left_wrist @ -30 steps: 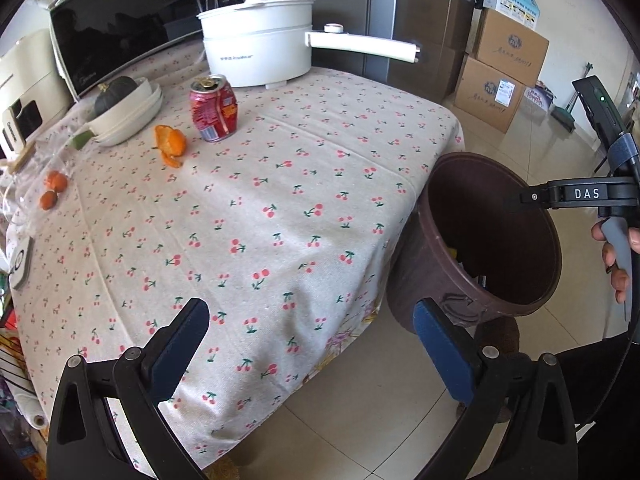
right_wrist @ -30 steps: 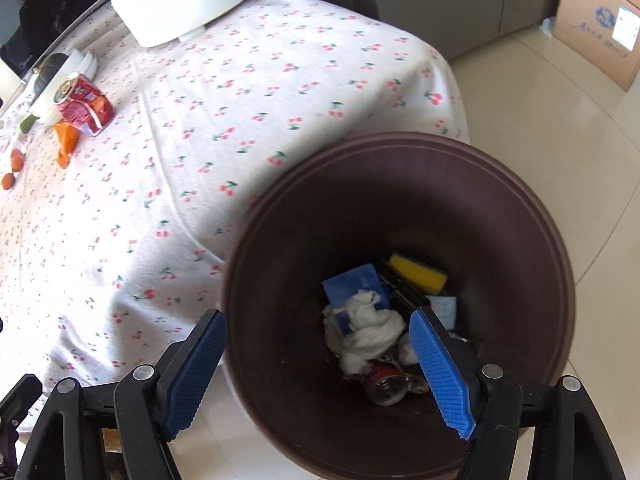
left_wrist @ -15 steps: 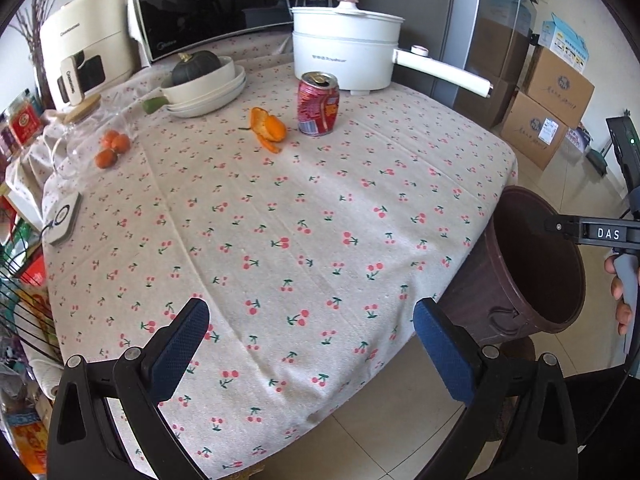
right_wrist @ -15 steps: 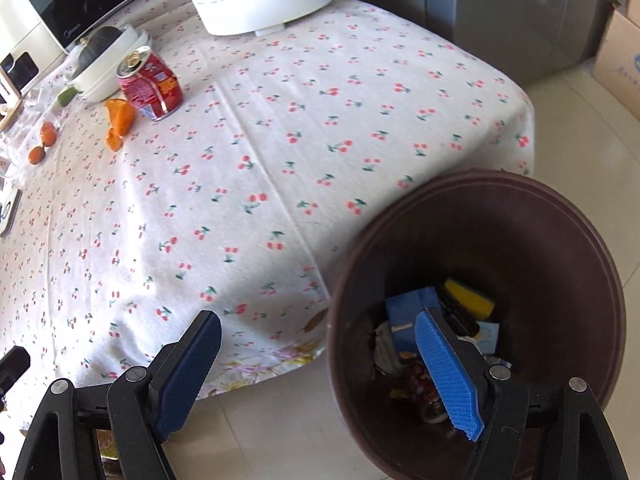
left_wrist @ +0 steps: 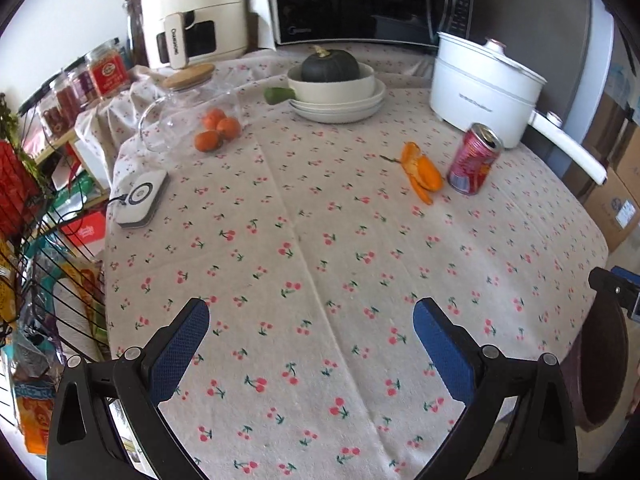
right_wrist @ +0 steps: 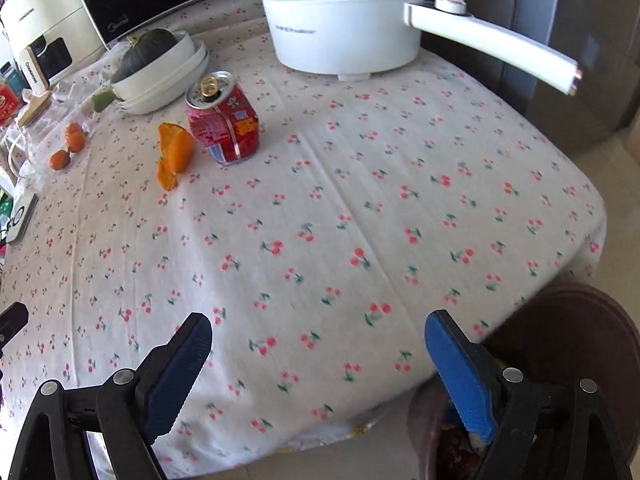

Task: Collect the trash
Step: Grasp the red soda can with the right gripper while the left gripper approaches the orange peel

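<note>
Both grippers (left (left_wrist: pixel 311 322), right (right_wrist: pixel 318 338)), jaws wide and empty, had swung from bin (right_wrist: pixel 576 344) toward can (right_wrist: pixel 222 118) and peel (right_wrist: pixel 173 152), presumably next.

Both views bright, daylight-lit, even exposure. Tablecloth (left_wrist: pixel 320 240) well lit w/ soft, faint shadows only; can (left_wrist: pixel 474 160) and orange peel (left_wrist: pixel 422 174) throw weak shadows onto the cloth. Right wrist view more washed out: cloth (right_wrist: pixel 340 200) near-white at far right, cherry print slightly motion-blurred. Pot handle (right_wrist: pixel 492 46) glares bright. Microwave door (left_wrist: pixel 352 0) dark, w/ dim reflections. Strong fisheye bend at edges, black vignette in corners. Left view sharper at centre, soft toward rim; near right bin (right_wrist: pixel 568 340) dark, smeared.
</note>
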`<state>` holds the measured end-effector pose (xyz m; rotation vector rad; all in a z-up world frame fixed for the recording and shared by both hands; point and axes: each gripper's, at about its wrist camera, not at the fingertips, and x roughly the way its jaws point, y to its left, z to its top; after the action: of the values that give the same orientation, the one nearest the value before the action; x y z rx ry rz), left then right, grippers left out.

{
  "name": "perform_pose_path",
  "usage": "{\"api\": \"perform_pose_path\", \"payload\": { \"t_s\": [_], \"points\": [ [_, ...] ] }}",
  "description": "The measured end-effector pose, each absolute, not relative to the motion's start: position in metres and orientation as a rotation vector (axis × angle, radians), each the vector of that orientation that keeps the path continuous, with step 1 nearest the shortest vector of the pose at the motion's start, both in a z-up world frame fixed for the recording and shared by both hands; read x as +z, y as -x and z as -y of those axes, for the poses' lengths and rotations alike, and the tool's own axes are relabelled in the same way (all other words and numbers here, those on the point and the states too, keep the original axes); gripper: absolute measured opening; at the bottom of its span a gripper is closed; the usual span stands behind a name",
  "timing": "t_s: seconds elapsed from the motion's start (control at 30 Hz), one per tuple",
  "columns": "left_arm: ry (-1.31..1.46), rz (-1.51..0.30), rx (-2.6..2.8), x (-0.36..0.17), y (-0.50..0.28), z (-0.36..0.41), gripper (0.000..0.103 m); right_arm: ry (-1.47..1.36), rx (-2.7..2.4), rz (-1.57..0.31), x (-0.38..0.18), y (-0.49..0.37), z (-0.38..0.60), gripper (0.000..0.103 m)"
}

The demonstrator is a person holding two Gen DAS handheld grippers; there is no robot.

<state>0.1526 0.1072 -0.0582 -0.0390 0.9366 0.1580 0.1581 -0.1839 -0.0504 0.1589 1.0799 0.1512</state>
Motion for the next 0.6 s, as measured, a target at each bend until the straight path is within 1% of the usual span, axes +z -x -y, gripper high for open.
{"api": "perform_pose_path", "payload": {
  "t_s": [0.27,0.47,0.6],
  "points": [
    [0.006,-0.867,0.238,-0.079,-0.205,-0.127,0.103,-0.033,0.221,-0.954,-0.06,-0.225,0.133,0.091],
    [0.009,-0.858,0.193,-0.091,-0.236,-0.119,0.103,-0.074,0.268,-0.903,-0.071,-0.27,0.114,0.091],
    [0.057,-0.851,0.131,-0.097,-0.248,-0.111,0.103,-0.007,0.265,-0.88,-0.079,-0.296,0.1,0.091]
  ]
}}
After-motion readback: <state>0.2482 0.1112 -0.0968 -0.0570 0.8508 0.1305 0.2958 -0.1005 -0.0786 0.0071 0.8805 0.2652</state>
